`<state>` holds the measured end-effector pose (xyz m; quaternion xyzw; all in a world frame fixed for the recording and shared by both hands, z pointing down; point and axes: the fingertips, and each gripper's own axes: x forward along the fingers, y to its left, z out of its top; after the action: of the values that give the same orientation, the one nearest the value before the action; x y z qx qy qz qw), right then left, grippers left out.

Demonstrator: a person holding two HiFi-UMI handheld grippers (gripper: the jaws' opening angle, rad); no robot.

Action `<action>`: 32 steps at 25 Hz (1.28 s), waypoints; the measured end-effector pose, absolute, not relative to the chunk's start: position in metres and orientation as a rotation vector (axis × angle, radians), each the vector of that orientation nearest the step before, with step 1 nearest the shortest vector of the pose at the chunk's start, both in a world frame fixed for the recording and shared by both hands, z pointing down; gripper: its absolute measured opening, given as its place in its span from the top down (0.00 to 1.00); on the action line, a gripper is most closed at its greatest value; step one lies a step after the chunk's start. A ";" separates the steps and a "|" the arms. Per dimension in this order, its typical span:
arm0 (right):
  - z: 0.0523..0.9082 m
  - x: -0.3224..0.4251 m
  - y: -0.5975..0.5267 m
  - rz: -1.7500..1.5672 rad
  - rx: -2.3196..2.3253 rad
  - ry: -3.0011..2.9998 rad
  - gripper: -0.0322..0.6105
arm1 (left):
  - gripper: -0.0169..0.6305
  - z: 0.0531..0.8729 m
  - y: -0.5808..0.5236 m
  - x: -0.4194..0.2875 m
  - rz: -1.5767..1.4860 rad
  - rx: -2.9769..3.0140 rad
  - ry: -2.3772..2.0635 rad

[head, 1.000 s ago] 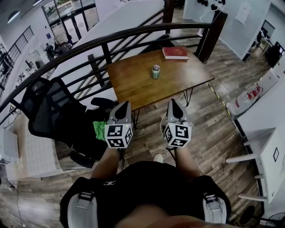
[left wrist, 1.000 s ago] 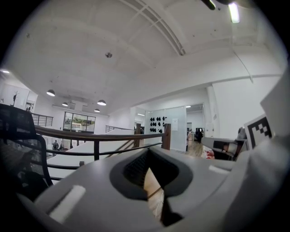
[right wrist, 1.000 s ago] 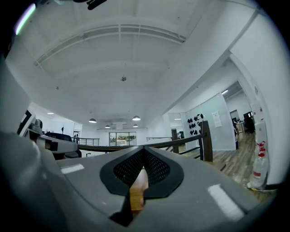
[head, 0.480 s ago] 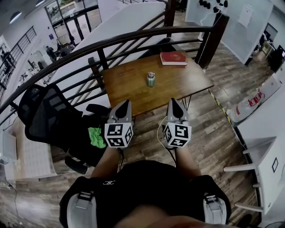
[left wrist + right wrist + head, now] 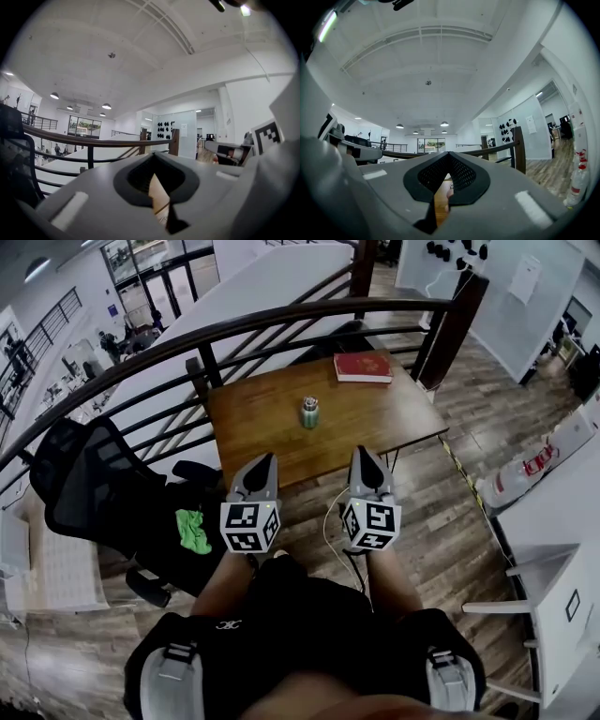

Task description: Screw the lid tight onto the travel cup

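Note:
A small green travel cup (image 5: 309, 412) with a metal lid on top stands upright in the middle of a wooden table (image 5: 272, 427). Both grippers are held side by side in front of the person, short of the table's near edge and well away from the cup. My left gripper (image 5: 263, 462) is shut with nothing in it; in the left gripper view (image 5: 157, 183) only a slice of table shows past its closed jaws. My right gripper (image 5: 363, 457) is also shut and empty. The right gripper view (image 5: 449, 171) points mostly at the ceiling.
A red book (image 5: 364, 367) lies at the table's far right corner. A dark curved railing (image 5: 234, 329) runs behind the table. A black office chair (image 5: 103, 502) with a green cloth (image 5: 193, 531) stands to the left. White desks (image 5: 553, 587) sit on the right.
The head view has shifted: the table and cup have slid left and slightly down in the picture. Both grippers stay shut and side by side.

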<state>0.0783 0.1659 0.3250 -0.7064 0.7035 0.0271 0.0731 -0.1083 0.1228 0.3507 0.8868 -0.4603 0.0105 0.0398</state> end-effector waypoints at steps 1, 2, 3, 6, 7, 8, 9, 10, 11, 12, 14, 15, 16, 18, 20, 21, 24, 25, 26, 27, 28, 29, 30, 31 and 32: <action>0.327 0.080 0.163 0.076 -2.120 2.117 0.95 | 0.89 0.352 0.120 -0.107 0.033 2.712 -1.413; 0.330 0.081 0.161 0.071 -2.118 2.122 0.95 | 0.89 0.353 0.117 -0.107 0.032 2.706 -1.415; 0.333 0.081 0.159 0.066 -2.114 2.128 0.95 | 0.89 0.355 0.115 -0.106 0.031 2.701 -1.418; 0.340 0.083 0.148 0.057 -2.111 2.133 0.95 | 0.89 0.362 0.105 -0.105 0.038 2.695 -1.423; 0.342 0.084 0.143 0.055 -2.111 2.133 0.95 | 0.89 0.364 0.101 -0.104 0.040 2.694 -1.422; 0.343 0.085 0.138 0.055 -2.111 2.134 0.95 | 0.89 0.365 0.096 -0.103 0.040 2.693 -1.422; 0.343 0.086 0.132 0.056 -2.110 2.136 0.95 | 0.89 0.367 0.090 -0.103 0.038 2.691 -1.423; 0.344 0.086 0.126 0.057 -2.107 2.140 0.95 | 0.89 0.368 0.085 -0.102 0.037 2.689 -1.425; 0.346 0.087 0.121 0.055 -2.104 2.144 0.95 | 0.89 0.370 0.080 -0.102 0.037 2.686 -1.428; 0.347 0.088 0.115 0.053 -2.102 2.146 0.95 | 0.89 0.371 0.074 -0.101 0.037 2.683 -1.432; 0.350 0.091 0.101 0.049 -2.099 2.154 0.95 | 0.89 0.373 0.061 -0.100 0.030 2.671 -1.440; 0.352 0.092 0.094 0.047 -2.096 2.161 0.95 | 0.89 0.374 0.054 -0.099 0.027 2.662 -1.442; 0.354 0.091 0.087 0.046 -2.091 2.170 0.95 | 0.89 0.375 0.048 -0.100 0.027 2.653 -1.445; 0.358 0.092 0.071 0.043 -2.083 2.184 0.95 | 0.89 0.379 0.033 -0.100 0.032 2.640 -1.449; 0.362 0.097 0.052 0.029 -2.081 2.195 0.95 | 0.89 0.383 0.016 -0.095 0.032 2.621 -1.449; 0.365 0.100 0.042 0.023 -2.080 2.202 0.95 | 0.89 0.385 0.007 -0.092 0.033 2.614 -1.451; 0.368 0.108 0.016 0.013 -2.080 2.212 0.95 | 0.89 0.388 -0.019 -0.083 0.052 2.615 -1.458; 0.368 0.111 0.006 0.008 -2.082 2.211 0.95 | 0.89 0.388 -0.030 -0.080 0.055 2.613 -1.456; 0.367 0.115 -0.004 0.003 -2.085 2.211 0.95 | 0.89 0.387 -0.040 -0.077 0.056 2.610 -1.452; 0.365 0.118 -0.014 0.002 -2.088 2.213 0.95 | 0.89 0.386 -0.051 -0.073 0.056 2.609 -1.447; 0.363 0.122 -0.024 0.004 -2.093 2.215 0.95 | 0.89 0.385 -0.061 -0.069 0.057 2.610 -1.444; 0.361 0.126 -0.034 0.008 -2.097 2.217 0.95 | 0.89 0.385 -0.072 -0.065 0.059 2.612 -1.441; 0.359 0.130 -0.045 0.013 -2.101 2.217 0.95 | 0.89 0.385 -0.083 -0.061 0.062 2.614 -1.438; 0.357 0.133 -0.056 0.016 -2.103 2.217 0.95 | 0.89 0.384 -0.095 -0.057 0.062 2.613 -1.434; 0.354 0.137 -0.069 0.019 -2.102 2.217 0.95 | 0.89 0.384 -0.107 -0.054 0.061 2.611 -1.429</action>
<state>0.1366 -0.0688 0.3545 -0.6875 0.7249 0.0062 0.0431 -0.0540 -0.1074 0.3839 0.8741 -0.4783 0.0203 0.0822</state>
